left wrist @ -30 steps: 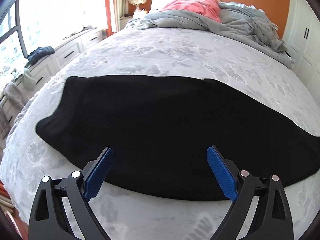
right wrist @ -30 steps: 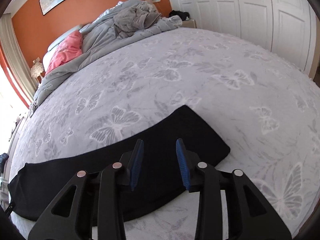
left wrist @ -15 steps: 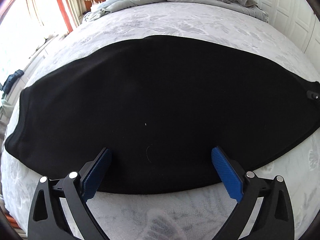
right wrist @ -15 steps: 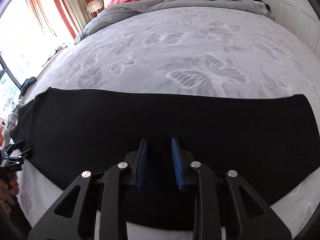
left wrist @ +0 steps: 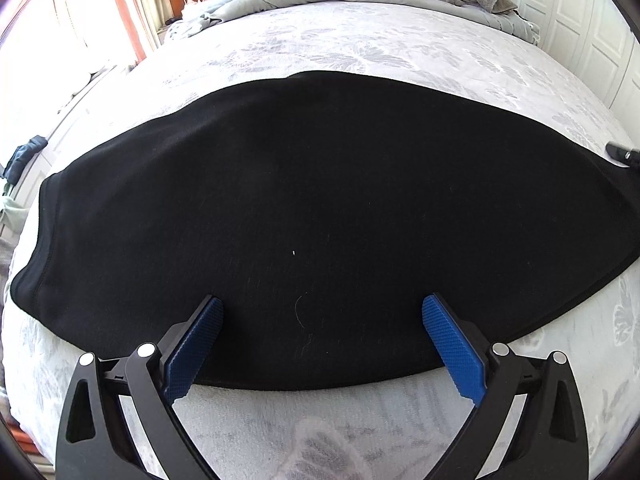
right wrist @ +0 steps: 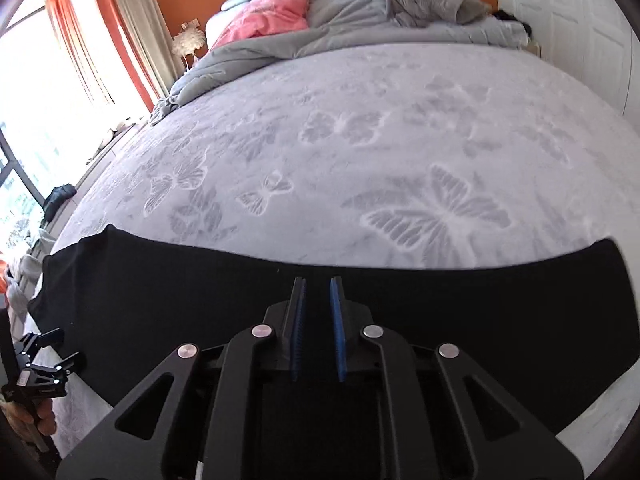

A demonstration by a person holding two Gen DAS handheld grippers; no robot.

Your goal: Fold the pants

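Observation:
Black pants lie flat in a long strip across the near part of the bed; they also show in the right wrist view. My left gripper is wide open and empty, its blue pads just over the pants' near edge. My right gripper hovers above the pants' middle with its jaws nearly closed, a narrow gap between the pads and nothing in it. The left gripper shows at the left edge of the right wrist view.
The bed has a pale grey butterfly-patterned cover. A rumpled grey duvet and pink bedding lie at the head. White wardrobe doors stand to the right. Window and curtains are to the left.
Both grippers moved closer to the pants and tilted down over them. The right gripper's jaws narrowed. The left gripper stayed wide open.

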